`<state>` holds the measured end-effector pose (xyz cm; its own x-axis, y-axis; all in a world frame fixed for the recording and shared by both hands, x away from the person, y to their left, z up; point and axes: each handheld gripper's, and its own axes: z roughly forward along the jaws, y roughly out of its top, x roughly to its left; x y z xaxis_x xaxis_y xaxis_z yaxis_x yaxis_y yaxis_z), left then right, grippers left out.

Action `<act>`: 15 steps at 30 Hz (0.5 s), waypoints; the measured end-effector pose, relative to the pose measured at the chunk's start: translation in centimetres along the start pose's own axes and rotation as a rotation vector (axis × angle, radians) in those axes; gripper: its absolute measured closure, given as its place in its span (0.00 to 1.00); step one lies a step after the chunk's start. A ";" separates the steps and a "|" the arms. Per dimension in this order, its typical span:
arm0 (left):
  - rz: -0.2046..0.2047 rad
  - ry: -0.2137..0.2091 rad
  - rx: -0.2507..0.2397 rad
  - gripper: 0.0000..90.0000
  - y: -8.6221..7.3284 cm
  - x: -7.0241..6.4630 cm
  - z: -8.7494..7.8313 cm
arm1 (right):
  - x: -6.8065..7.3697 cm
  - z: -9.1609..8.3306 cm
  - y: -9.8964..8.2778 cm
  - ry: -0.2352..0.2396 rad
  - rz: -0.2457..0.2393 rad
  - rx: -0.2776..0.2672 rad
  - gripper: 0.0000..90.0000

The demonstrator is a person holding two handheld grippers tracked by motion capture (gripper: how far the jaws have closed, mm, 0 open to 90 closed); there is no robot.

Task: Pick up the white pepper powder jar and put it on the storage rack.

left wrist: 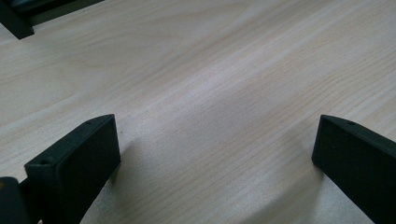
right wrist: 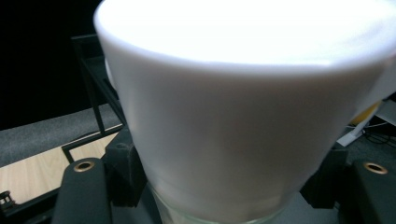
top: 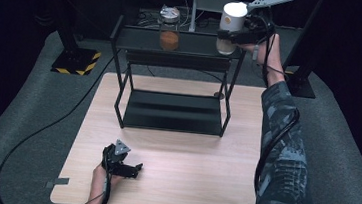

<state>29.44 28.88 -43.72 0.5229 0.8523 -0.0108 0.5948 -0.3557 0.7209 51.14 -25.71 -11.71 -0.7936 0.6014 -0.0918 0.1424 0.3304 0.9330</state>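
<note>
On shelf top (top: 140, 38): two jars, white-lidded jar (top: 231, 24) far right clenched by right gripper (top: 228, 35), orange-filled jar (top: 169, 29) left; left gripper (top: 135, 169) released, near table (top: 186, 178).

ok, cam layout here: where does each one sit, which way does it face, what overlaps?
High view: above the person's side, facing forward and down on the table and black shelf rack; both forearms, left gripper, right gripper.
Left gripper view: on the left gripper, facing down at bare tabletop; jaws wide apart.
Right gripper view: on the right gripper, facing the white-lidded jar between its jaws.
Shared: high and right views both show that jar and the rack.
</note>
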 end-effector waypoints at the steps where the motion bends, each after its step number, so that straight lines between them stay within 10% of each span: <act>1: 0.000 0.000 0.000 0.00 0.0 0.0 0.0 | 0.0 0.2 0.0 -0.002 0.005 0.000 0.33; 15: 0.001 0.000 0.000 0.00 0.0 0.0 0.0 | -0.4 2.2 -0.3 -0.018 0.045 -0.010 0.34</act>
<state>29.44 28.88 -43.72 0.5238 0.8518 -0.0103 0.5942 -0.3567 0.7209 52.71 -24.39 -12.70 -0.7755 0.6288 -0.0561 0.1719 0.2959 0.9396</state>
